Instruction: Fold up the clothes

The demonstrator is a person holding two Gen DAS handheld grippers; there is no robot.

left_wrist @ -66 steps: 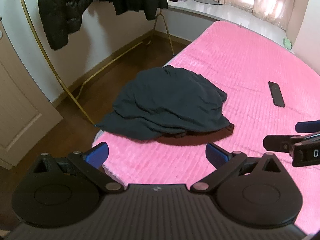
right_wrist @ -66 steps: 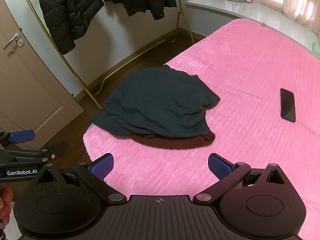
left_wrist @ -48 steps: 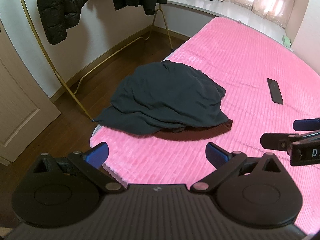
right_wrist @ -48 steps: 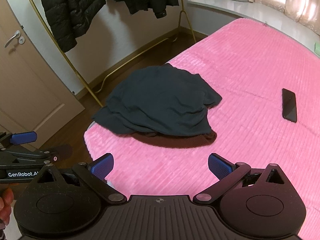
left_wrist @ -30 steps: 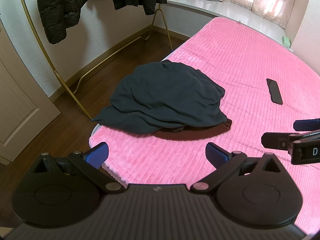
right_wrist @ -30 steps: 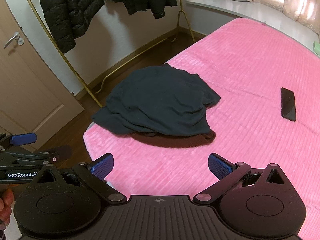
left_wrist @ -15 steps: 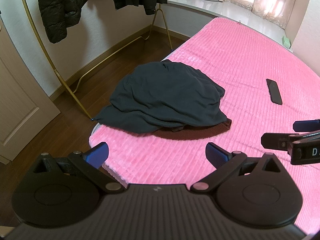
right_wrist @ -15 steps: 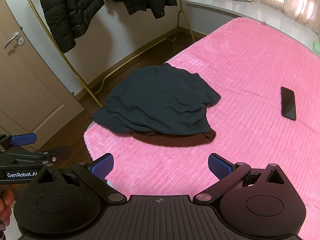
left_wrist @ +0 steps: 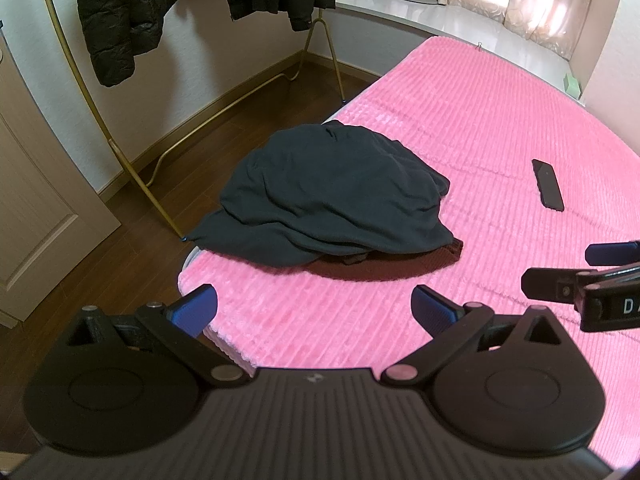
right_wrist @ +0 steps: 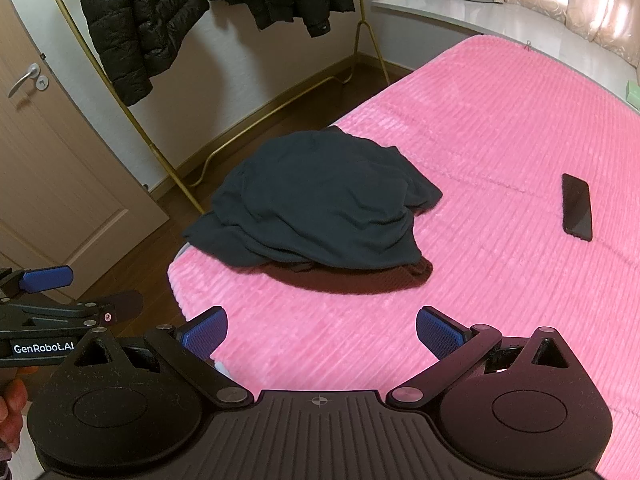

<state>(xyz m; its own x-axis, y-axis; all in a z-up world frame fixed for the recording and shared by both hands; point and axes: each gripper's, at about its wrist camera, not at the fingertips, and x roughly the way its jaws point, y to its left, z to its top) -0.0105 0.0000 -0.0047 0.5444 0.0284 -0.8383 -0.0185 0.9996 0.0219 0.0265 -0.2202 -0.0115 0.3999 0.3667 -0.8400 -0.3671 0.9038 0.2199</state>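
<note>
A crumpled dark garment [left_wrist: 332, 196] [right_wrist: 316, 200] lies heaped near the corner of a pink bed [left_wrist: 480, 128] [right_wrist: 500, 120]. A dark red-brown garment [left_wrist: 384, 266] [right_wrist: 360, 276] pokes out from under its near edge. My left gripper [left_wrist: 314, 310] hovers above the bed's near edge, open and empty, short of the pile. My right gripper [right_wrist: 322, 330] is likewise open and empty, a little in front of the pile. Each gripper shows at the other view's edge: the right gripper [left_wrist: 588, 276] and the left gripper [right_wrist: 56, 292].
A black phone [left_wrist: 548, 190] [right_wrist: 577, 207] rests on the bed right of the pile. A gold clothes rack [left_wrist: 132, 168] with black jackets [right_wrist: 136, 20] stands on the wooden floor at left, beside a door [right_wrist: 48, 168]. A hand [right_wrist: 10, 412] shows at the lower left.
Both views have shifted only slightly. The clothes pile and phone lie as before, and both grippers stay open.
</note>
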